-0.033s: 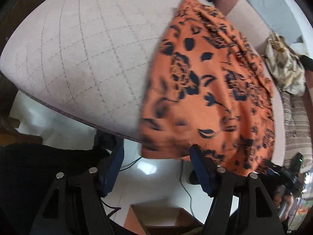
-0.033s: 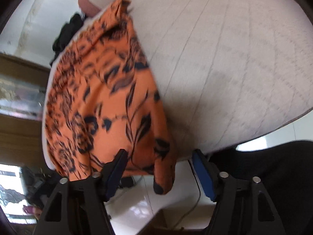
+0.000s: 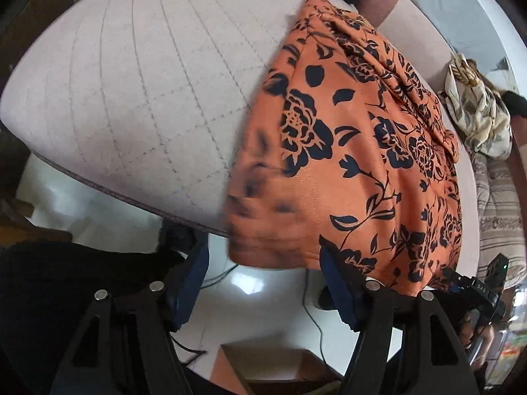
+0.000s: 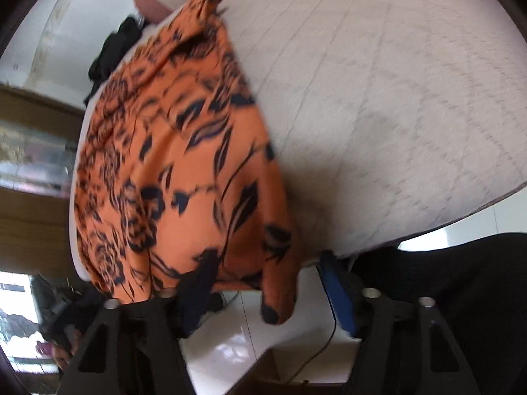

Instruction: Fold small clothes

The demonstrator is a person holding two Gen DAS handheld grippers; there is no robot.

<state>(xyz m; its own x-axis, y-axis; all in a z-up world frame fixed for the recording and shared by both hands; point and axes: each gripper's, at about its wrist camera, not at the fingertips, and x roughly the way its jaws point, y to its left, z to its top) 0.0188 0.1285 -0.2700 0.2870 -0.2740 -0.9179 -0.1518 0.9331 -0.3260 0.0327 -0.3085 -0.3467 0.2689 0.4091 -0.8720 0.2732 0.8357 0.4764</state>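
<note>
While the orange floral garment [image 3: 355, 151] lies spread over the right part of the quilted cushion [image 3: 141, 98], its near hem droops past the cushion's front edge, blurred at the left corner. The left gripper [image 3: 263, 283] hangs just below that hem, its fingers [image 3: 339, 283] spread apart with no cloth pressed between them. In the right wrist view the right gripper [image 4: 263, 289] also stands open; a loose corner of the garment dangles between its fingers [image 4: 339, 299], touching neither pad that I can see.
</note>
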